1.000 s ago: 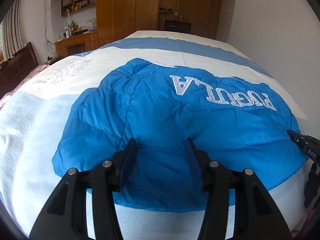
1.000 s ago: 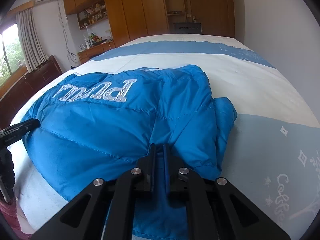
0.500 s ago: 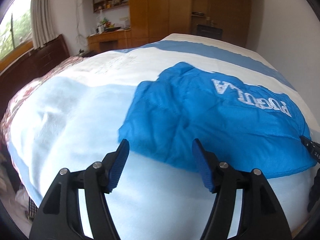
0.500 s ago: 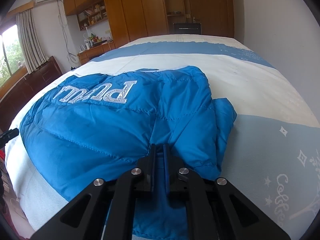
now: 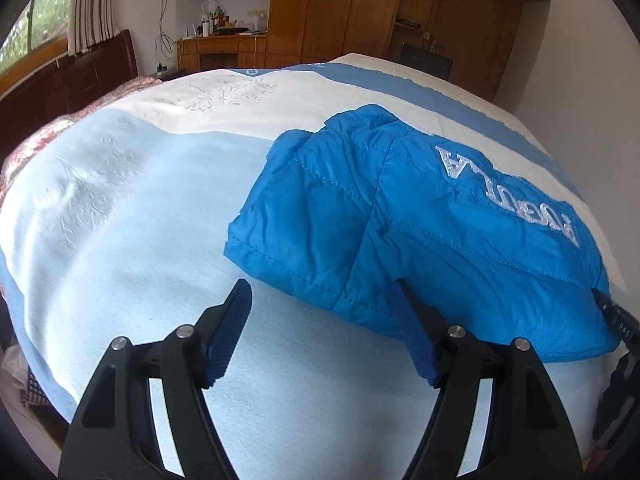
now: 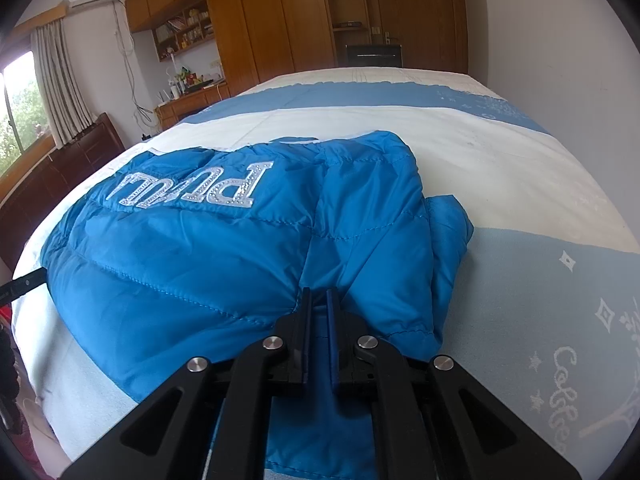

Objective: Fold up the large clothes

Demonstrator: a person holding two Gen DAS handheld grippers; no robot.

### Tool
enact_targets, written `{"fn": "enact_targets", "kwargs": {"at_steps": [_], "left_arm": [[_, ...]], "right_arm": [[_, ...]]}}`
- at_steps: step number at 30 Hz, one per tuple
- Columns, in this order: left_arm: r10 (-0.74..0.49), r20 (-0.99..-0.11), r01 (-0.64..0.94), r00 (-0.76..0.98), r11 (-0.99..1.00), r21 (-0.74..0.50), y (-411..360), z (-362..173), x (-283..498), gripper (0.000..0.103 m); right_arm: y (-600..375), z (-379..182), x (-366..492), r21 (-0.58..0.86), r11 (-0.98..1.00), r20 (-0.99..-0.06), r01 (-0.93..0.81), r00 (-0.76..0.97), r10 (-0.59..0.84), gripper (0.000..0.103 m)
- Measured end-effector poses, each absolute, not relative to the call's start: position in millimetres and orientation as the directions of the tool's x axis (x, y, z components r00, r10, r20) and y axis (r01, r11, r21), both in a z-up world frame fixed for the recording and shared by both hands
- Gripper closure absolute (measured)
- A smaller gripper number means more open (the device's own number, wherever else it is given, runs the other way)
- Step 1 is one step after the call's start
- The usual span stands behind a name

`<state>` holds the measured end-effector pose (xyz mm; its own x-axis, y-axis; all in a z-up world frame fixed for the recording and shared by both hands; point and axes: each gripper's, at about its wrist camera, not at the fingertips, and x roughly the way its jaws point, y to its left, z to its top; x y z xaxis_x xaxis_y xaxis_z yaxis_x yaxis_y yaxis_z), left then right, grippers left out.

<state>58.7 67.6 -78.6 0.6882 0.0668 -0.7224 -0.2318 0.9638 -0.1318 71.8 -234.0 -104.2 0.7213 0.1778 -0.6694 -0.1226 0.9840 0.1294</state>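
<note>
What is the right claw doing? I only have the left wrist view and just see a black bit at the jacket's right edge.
Observer: The right claw is shut on the near edge of the blue jacket, with fabric pinched between its jaws.
Operator: Does the jacket lie neat on that side?
Observer: Not quite. A fold of blue fabric sticks out past the top layer on the right and lies on the bedcover.
Operator: What is on the bedcover beyond that fold?
Observer: White printed lettering and small stars on a grey-blue band of the cover.
</note>
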Motion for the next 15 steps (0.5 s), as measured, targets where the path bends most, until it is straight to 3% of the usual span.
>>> {"fn": "enact_targets", "kwargs": {"at_steps": [7,15], "left_arm": [[-0.053,-0.719,-0.220,0.693,0.934,-0.281,78.9,-86.7,63.1,0.027],[-0.224,-0.661,-0.255,0.716,0.798,-0.547,115.4,-108.8,76.6,0.025]], "right_arm": [[-233.8,-104.2,72.1,0.128,0.984,-0.669,-0.123,0.722,0.177,0.098],[-234.4,-104.4,71.9,0.132,0.984,-0.668,-0.123,0.722,0.180,0.098]]}}
